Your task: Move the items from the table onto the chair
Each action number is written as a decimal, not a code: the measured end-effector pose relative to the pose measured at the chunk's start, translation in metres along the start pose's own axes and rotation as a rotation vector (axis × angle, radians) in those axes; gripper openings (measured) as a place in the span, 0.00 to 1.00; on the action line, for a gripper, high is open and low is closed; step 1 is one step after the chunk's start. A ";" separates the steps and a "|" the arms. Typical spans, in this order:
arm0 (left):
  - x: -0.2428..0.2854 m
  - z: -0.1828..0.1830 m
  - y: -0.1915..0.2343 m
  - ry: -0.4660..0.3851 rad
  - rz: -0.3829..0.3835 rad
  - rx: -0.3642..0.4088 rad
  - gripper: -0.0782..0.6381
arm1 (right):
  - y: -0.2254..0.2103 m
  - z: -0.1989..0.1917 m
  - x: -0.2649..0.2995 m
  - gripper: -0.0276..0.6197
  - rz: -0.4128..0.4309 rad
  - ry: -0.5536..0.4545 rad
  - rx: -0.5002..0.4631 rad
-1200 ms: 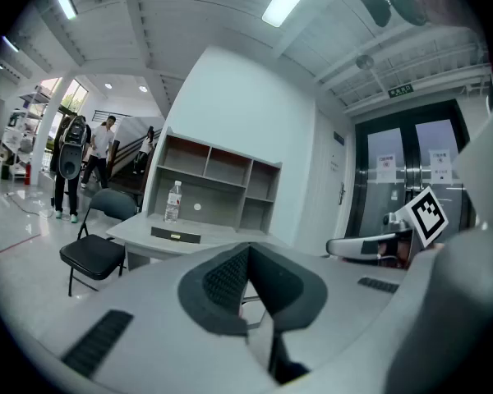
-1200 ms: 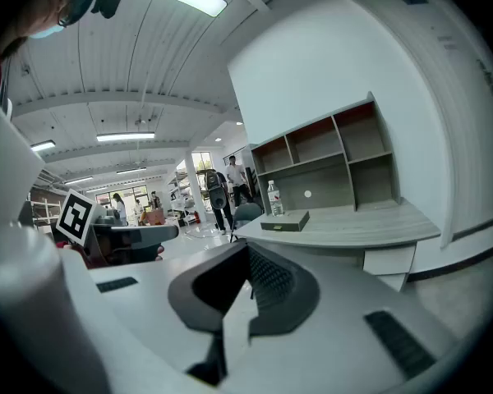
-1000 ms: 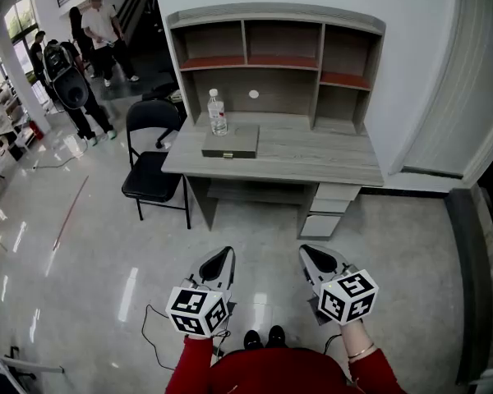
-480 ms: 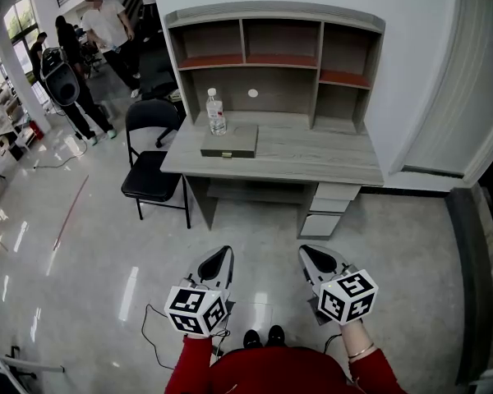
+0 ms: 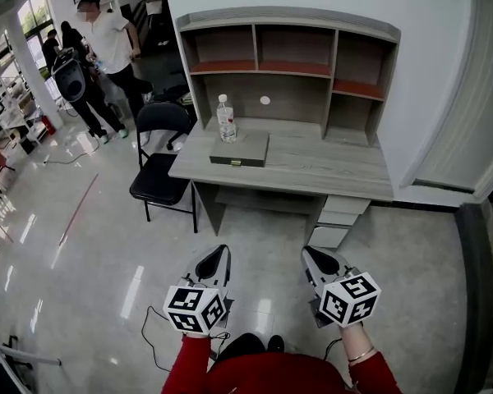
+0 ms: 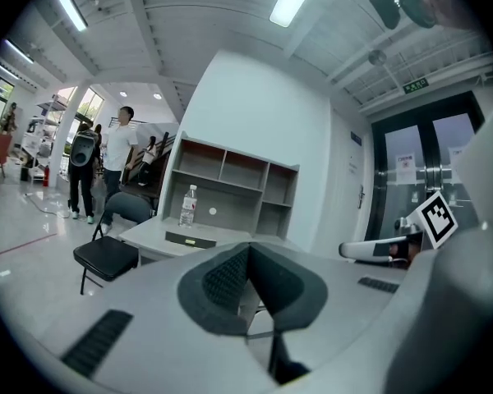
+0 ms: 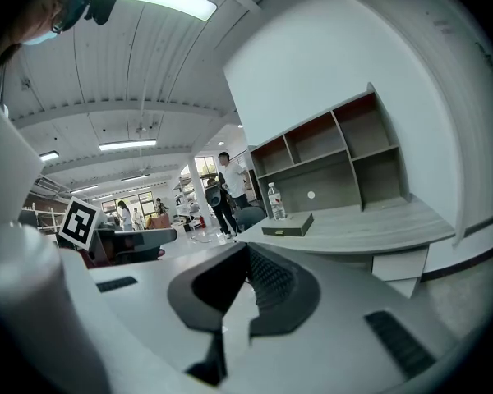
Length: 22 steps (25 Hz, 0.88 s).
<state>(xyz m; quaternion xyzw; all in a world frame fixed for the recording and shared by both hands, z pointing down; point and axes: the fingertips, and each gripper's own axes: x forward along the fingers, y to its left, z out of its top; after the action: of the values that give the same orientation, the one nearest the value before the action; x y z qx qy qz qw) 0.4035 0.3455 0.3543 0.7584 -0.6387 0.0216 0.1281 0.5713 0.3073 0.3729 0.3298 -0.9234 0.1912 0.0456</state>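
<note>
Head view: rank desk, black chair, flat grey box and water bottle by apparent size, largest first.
1. desk
2. black chair
3. flat grey box
4. water bottle
All four stand at a similar distance from the camera, so nearness does not blur the order.

Wood-grain desk (image 5: 312, 158), glossy floor (image 5: 90, 253)

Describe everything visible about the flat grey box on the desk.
The flat grey box is a low, dark grey rectangle with a small yellowish clasp on its front edge, apparently closed. It lies flat on the left part of the desk top, just in front of the water bottle; contact between them is unclear. Nothing else touches it.
</note>
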 end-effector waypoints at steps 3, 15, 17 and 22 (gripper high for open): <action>0.009 0.007 0.016 0.004 0.041 -0.005 0.12 | -0.003 0.009 0.014 0.06 0.010 0.001 -0.007; 0.117 0.034 0.133 0.023 0.044 0.027 0.12 | -0.029 0.046 0.167 0.06 0.014 -0.003 -0.002; 0.145 0.044 0.158 0.034 0.018 0.035 0.12 | -0.035 0.057 0.207 0.06 -0.007 0.003 0.001; 0.208 0.071 0.207 0.061 -0.054 0.028 0.12 | -0.043 0.084 0.289 0.06 -0.052 0.015 0.001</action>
<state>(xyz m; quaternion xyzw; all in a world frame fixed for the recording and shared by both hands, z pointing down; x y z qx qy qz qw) 0.2309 0.0982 0.3612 0.7762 -0.6132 0.0504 0.1374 0.3767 0.0732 0.3703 0.3520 -0.9142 0.1927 0.0575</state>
